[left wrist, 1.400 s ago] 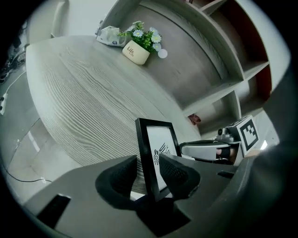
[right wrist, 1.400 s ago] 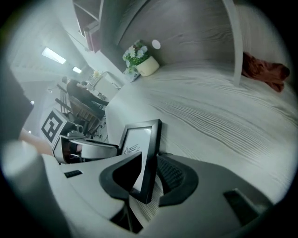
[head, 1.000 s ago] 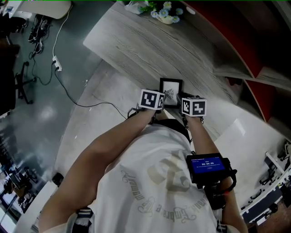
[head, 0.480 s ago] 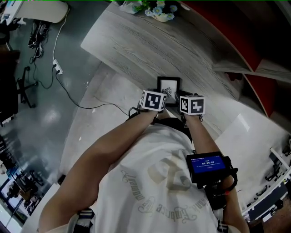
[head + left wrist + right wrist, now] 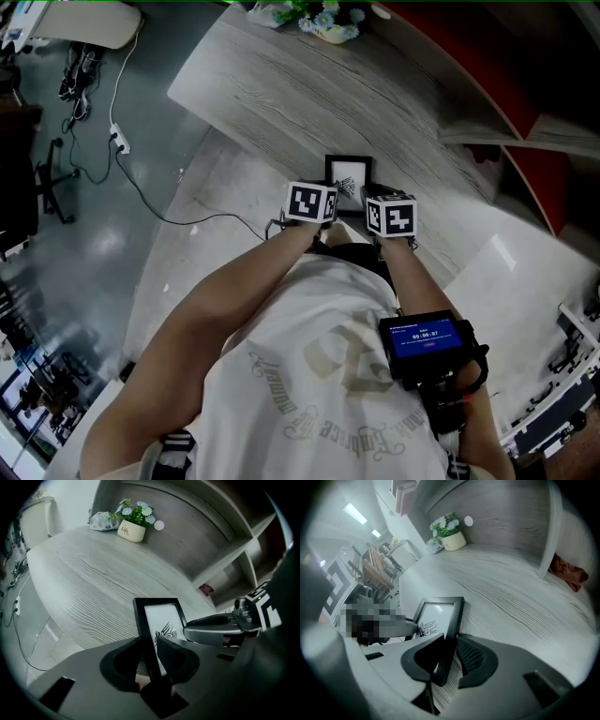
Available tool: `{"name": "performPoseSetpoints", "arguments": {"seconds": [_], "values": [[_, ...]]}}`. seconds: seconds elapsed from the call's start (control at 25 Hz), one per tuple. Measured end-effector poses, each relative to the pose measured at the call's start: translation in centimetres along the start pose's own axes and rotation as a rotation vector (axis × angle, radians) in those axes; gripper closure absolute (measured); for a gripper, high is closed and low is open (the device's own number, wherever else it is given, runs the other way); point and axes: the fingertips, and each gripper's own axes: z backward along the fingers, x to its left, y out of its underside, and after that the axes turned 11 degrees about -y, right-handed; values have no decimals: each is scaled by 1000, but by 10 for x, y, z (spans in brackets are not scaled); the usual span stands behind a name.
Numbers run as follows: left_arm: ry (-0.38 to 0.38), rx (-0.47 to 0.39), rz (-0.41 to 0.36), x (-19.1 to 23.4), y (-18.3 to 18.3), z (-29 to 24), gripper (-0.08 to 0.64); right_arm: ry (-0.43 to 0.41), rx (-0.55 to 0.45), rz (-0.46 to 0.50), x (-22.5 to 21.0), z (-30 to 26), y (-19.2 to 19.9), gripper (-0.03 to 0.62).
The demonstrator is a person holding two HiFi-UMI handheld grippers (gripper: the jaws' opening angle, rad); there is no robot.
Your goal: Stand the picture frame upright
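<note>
Two grippers at the near end of the picture frame [image 5: 349, 172], one on each side rail.

The frame sits on the bench [image 5: 281, 84] near its 6 o'clock edge, its long axis running from 6 to 12 o'clock, away from the person. It appears to lean back with its face showing, not yet upright. From the left gripper [image 5: 147, 641] it lies toward 1 o'clock, and from the right gripper [image 5: 450, 639] toward 11 o'clock, so both are equally near. The left gripper's jaws have just been closing around the left rail, with a sliver of gap apparently left. The right gripper's jaws look clamped on the right rail. Raising the frame's 12 o'clock end would probably pivot it about this held end.
</note>
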Motion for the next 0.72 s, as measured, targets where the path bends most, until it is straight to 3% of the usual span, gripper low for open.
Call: {"name": "performPoseSetpoints", "arguments": {"seconds": [0.28,0.72], "values": [[20,-31,-26,-5,11,5,468,21,-75,8,1,6,7,509],[45,-168,-116,-34,-19,25,474,70,-271,56,-3,48,-10,509]]}}
